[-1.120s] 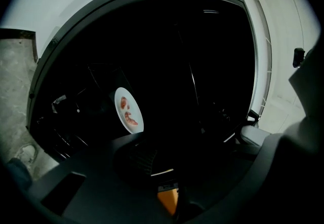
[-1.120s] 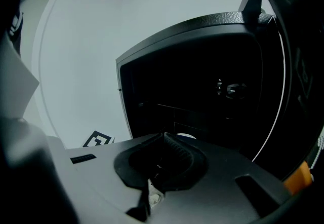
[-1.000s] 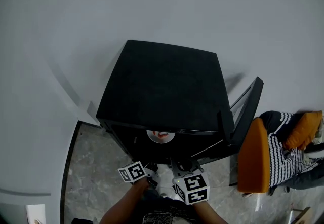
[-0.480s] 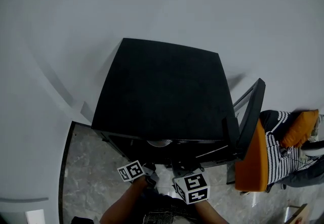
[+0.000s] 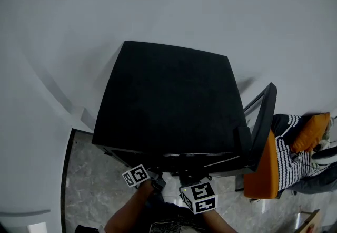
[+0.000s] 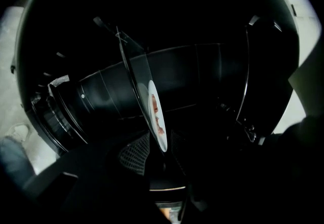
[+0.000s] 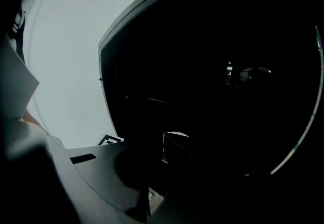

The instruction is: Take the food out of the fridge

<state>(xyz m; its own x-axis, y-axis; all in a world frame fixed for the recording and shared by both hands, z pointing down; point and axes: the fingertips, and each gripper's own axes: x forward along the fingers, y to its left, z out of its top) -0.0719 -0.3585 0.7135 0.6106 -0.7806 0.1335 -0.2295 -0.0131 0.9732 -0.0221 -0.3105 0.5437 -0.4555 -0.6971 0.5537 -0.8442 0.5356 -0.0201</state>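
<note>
Gone from the head view is the white plate that showed at the front lip of the black mini fridge [image 5: 168, 100] a second ago; the fridge's flat top now covers that spot, and both marker cubes sit a little lower against its front edge than before.

The left gripper [image 6: 156, 149] reaches into the fridge's dark interior. Its jaws have just been opening and now stand apart, with the near rim of the plate [image 6: 158, 121] between the two mesh pads [image 6: 132, 154]. Neither pad can be seen pressing on it. The plate appears edge-on, with a reddish piece of food [image 6: 156, 111] on its face, and it lies along a clear pane [image 6: 129, 66] inside the fridge. It is still within the cabinet.

In the head view the left gripper [image 5: 150, 179] is at the fridge's front edge, left of centre. The right gripper [image 5: 192, 182] is just beside it, below the middle of that edge. The right gripper's own view looks into the fridge [image 7: 212, 66], but it is too dark there to say how its jaws stand.

The fridge door [image 5: 260, 121] hangs open at the fridge's right side. An orange chair [image 5: 260, 168] with a striped cloth [image 5: 287, 145] stands just beyond the door. Grey marble floor [image 5: 89, 174] lies in front of the fridge, on its left.
</note>
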